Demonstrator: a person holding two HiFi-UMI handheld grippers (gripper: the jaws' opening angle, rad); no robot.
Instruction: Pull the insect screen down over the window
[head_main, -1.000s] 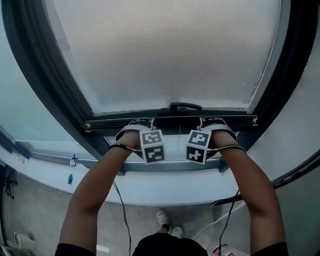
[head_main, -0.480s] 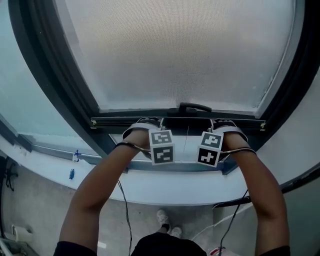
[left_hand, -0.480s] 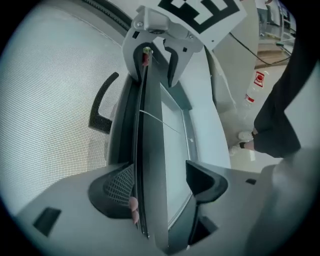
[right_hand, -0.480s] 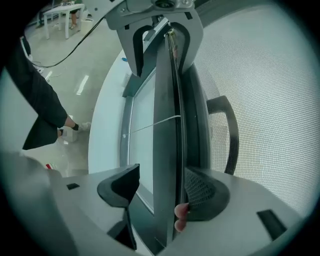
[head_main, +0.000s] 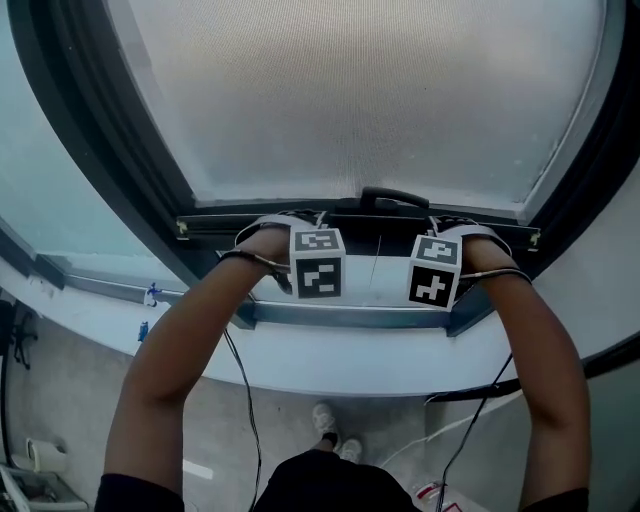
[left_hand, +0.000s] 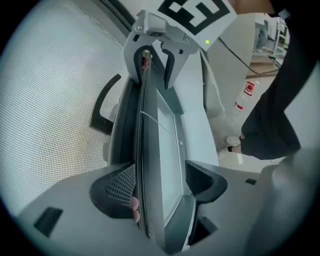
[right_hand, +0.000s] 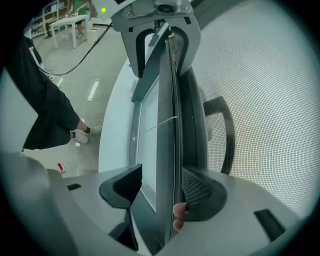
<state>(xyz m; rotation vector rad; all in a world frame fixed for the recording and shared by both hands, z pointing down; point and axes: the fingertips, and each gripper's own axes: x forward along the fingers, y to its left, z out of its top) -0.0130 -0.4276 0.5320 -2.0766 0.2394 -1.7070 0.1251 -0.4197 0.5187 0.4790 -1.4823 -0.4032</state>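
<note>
The insect screen, a pale mesh, hangs low in the dark window frame. Its dark bottom bar carries a black handle at mid width. My left gripper sits on the bar left of the handle and my right gripper right of it. In the left gripper view the bar runs between the jaws of the left gripper, both touching it. In the right gripper view the jaws of the right gripper are closing on the bar, with the ribbed pad against it.
A grey lower frame rail and white windowsill lie just under the bar. Dark frame posts flank the screen. Cables hang from the grippers toward the floor, beside the person's shoes.
Both grippers have drawn closer up to the bar and stand a little farther apart along it. The gap from bar to sill looks unchanged; the head view shifted slightly.
</note>
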